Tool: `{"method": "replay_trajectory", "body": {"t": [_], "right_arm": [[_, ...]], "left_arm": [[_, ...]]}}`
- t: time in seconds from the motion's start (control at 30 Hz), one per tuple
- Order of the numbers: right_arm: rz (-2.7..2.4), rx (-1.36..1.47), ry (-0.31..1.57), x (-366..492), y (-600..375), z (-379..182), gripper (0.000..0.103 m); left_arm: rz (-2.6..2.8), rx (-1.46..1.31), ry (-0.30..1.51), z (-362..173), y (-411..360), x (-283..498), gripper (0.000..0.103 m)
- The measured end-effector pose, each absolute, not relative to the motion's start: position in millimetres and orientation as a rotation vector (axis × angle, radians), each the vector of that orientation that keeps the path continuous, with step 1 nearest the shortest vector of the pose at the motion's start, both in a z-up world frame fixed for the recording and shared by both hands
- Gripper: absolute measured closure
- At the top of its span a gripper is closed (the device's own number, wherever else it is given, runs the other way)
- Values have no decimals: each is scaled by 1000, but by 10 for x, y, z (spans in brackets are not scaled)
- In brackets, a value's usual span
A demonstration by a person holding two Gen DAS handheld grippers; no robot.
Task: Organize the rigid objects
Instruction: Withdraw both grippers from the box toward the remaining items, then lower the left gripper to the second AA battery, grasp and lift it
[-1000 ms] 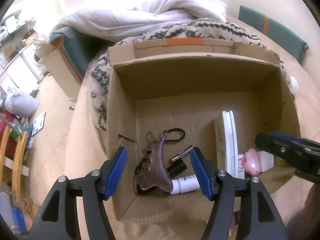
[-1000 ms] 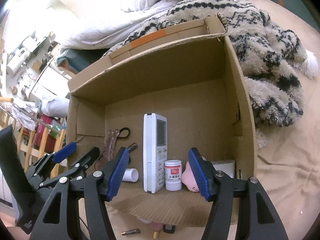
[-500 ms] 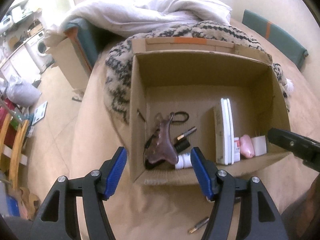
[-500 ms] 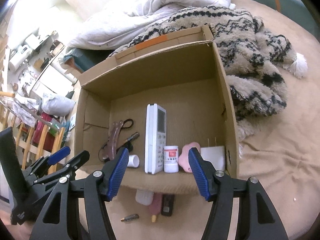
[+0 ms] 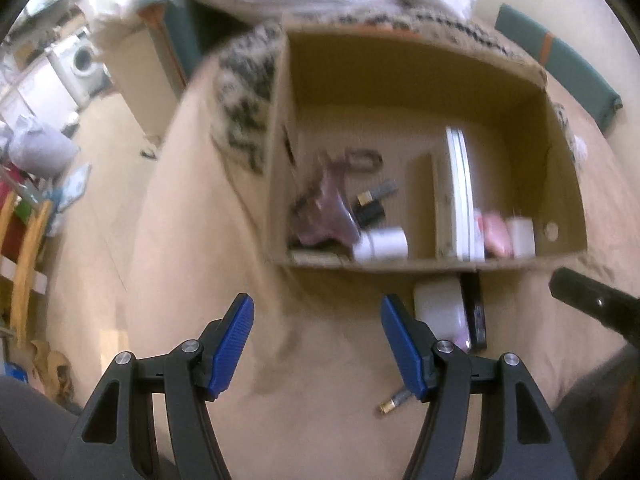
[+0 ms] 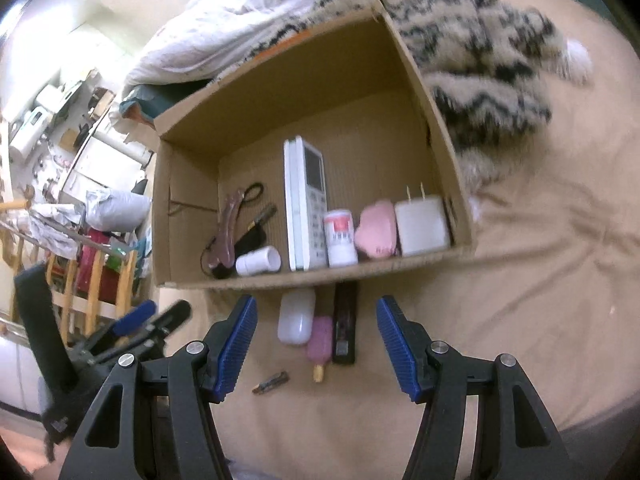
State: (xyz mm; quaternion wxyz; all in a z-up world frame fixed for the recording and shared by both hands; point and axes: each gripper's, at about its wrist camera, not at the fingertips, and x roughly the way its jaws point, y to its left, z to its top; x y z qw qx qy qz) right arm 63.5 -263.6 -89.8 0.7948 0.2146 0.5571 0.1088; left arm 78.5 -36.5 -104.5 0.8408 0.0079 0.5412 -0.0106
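A cardboard box (image 6: 440, 128) (image 5: 280, 160) lies on the tan bed sheet. Inside are a white remote (image 6: 306, 204), a white bottle with a red label (image 6: 340, 236), a pink case (image 6: 376, 230), a white charger (image 6: 422, 226), a small white tube (image 6: 258, 262), a purple comb (image 6: 232, 216) and a battery (image 6: 266, 214). In front of the box lie a white mouse (image 6: 296, 316) (image 5: 438, 310), a pink popsicle toy (image 6: 320, 342), a black device (image 6: 345, 324) (image 5: 476, 308) and a loose battery (image 6: 272, 382) (image 5: 394, 400). My right gripper (image 6: 316, 344) is open above these. My left gripper (image 5: 318, 346) is open and empty.
A black-and-cream fuzzy blanket (image 6: 488, 52) and a white duvet (image 6: 248, 28) lie behind and to the right of the box. The bed's left edge drops to the floor, where wooden furniture (image 5: 24, 256) and bags stand.
Both grippers have pulled back and up from the box. The items lying in front of the box have come into full view. Both stay open.
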Motion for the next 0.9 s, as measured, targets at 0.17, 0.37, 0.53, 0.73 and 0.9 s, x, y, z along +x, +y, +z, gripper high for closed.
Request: {"method": "replay_trajectory", "body": {"t": [0.17, 0.37, 0.53, 0.73, 0.9], "right_arm": [[190, 477, 1270, 696, -2650, -1084, 37], [163, 530, 1300, 720, -2721, -1190, 37], [171, 532, 1311, 736, -2680, -1218, 37], [248, 632, 1328, 790, -2664, -1302, 38], [348, 684, 1360, 903, -2503, -1385, 56]], "left_arm": [[-169, 65, 1320, -1398, -633, 743, 40], [-220, 202, 1366, -1593, -875, 650, 40], [-267, 236, 1429, -1739, -967, 583, 43], [-278, 291, 1416, -1768, -1023, 563, 94], [-235, 186, 1430, -1714, -831, 624, 94]]}}
